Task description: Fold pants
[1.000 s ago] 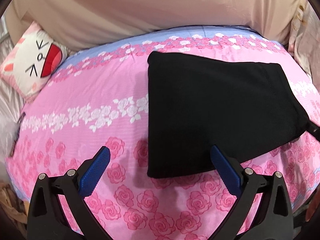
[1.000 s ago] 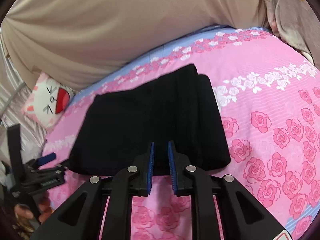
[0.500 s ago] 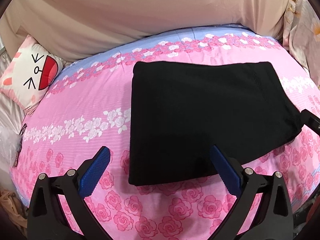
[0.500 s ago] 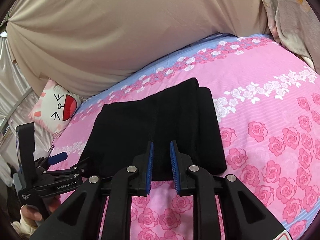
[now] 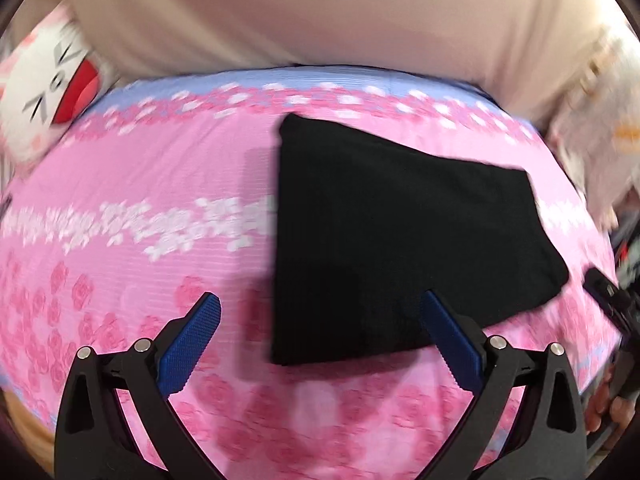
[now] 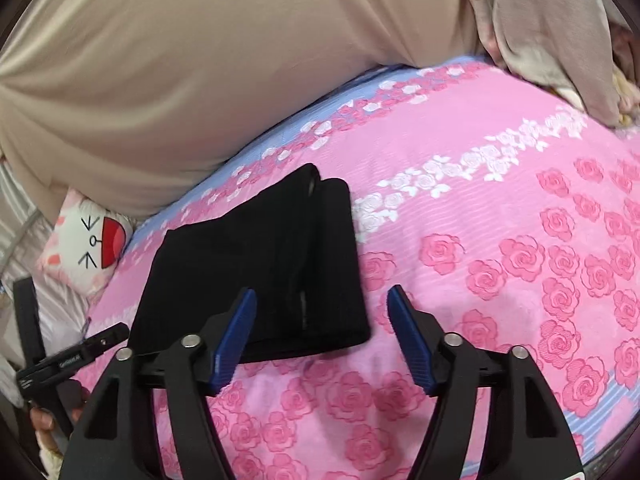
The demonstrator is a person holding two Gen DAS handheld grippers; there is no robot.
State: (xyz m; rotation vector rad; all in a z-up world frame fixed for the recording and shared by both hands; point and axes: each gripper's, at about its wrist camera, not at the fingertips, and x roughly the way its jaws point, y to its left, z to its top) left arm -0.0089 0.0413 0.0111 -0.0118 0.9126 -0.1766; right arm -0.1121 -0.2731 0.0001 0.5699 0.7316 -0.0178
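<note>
The black pants lie folded into a compact stack on the pink rose-print bed sheet. My left gripper hovers open over the stack's near left corner, nothing between its blue pads. In the right wrist view the folded pants lie just ahead, layered edges showing at the right side. My right gripper hangs above the stack's near right corner; its jaws are opening and hold nothing. The other gripper shows at each view's edge: the right gripper, the left gripper.
A white cartoon-face cushion rests at the bed's far left. A beige sheet hangs along the far side. Crumpled pale fabric is heaped at the far right. Bare sheet lies to the right of the pants.
My right gripper's jaws went from nearly shut to wide apart and it drew back to the right. The left wrist view shifted left and is motion-blurred.
</note>
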